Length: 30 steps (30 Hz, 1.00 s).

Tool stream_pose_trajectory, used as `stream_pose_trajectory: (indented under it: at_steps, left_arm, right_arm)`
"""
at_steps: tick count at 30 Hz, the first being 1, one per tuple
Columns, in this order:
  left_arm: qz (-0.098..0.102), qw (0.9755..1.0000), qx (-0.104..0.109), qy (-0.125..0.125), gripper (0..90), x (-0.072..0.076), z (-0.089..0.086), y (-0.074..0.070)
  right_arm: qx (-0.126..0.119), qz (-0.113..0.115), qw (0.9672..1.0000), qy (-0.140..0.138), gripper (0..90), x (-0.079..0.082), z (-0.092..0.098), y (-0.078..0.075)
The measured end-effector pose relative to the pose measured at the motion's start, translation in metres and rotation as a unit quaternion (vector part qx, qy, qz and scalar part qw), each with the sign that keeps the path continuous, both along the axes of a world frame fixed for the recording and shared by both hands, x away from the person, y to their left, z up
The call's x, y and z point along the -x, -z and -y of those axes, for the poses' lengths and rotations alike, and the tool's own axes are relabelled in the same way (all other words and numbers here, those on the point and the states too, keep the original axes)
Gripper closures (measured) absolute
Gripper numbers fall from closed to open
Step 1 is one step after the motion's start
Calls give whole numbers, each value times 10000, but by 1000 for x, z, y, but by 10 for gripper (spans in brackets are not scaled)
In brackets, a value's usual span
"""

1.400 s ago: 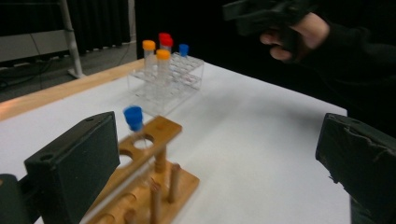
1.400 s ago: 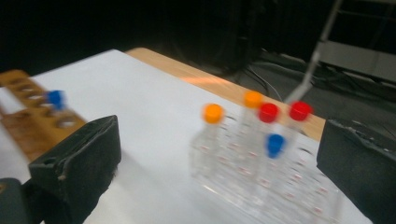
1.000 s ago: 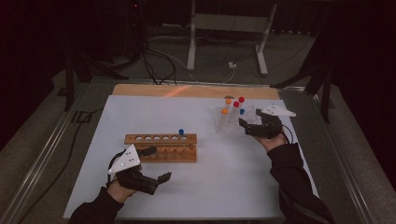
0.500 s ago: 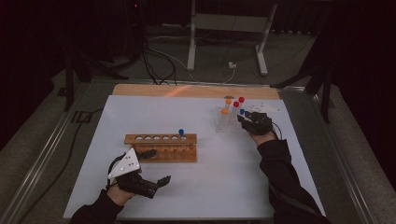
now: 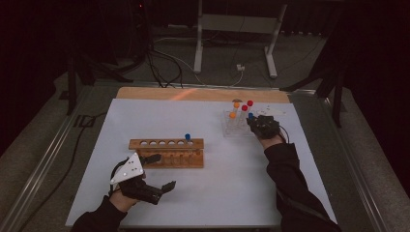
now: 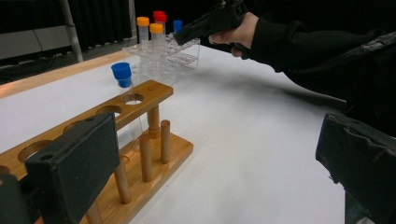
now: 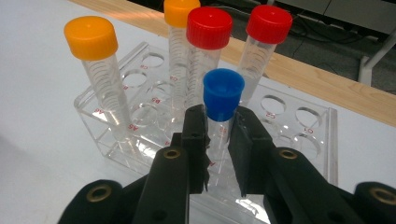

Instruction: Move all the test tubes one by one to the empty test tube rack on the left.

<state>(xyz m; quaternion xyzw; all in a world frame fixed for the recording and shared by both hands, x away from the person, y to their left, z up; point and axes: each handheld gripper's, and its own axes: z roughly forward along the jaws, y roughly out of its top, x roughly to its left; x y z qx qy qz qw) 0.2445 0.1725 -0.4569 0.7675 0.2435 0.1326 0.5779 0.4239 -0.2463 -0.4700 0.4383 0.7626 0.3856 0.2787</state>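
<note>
We have our right gripper (image 7: 219, 140) clamped on a clear plastic test tube with a blue screw cap (image 7: 222, 100); its jaws have just been closing, and now the two black pads press on the tube's wall just below the cap. The tube stands upright in a transparent acrylic rack (image 7: 299, 140) near the far right part of the white table top (image 5: 232, 193). Its cap is a plain round blue one, and the body under it is see-through. In the same rack stand two orange-capped tubes (image 7: 93, 56) and two red-capped tubes (image 7: 209, 32), all upright behind and beside ours.

Our left gripper (image 5: 157, 175) hovers with its jaws wide apart and nothing between them, just beside the wooden test tube rack (image 5: 167, 152), where another blue-capped tube (image 5: 187, 138) sits in a hole near the rack's right end.
</note>
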Motion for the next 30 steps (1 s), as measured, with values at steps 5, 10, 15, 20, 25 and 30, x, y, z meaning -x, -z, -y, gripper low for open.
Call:
stream_pose_trajectory:
  at_steps: [5, 10, 15, 20, 25, 30]
  left_arm:
    - [-42, 10000, 22, 12, 6, -1, 0, 0]
    - [-87, 9999, 44, 49, 6, -2, 0, 1]
    - [-87, 9999, 38, 58, 6, -2, 0, 1]
    - [-105, 9999, 25, 94, 6, -2, 0, 0]
    - [-96, 9999, 15, 115, 6, -2, 0, -1]
    - [-96, 9999, 50, 129, 6, -2, 1, -3]
  right_arm:
    - [9, 43, 10000, -31, 772, 1, 0, -5]
    - [0, 132, 9999, -105, 774, 3, 0, -17]
    - [13, 308, 9994, -158, 774, 7, 2, -37]
    - [58, 487, 9985, -230, 774, 13, 1, -56]
    - [14, 467, 9980, -426, 774, 18, 1, -71]
    - [29, 505, 9963, -689, 774, 31, -6, -81]
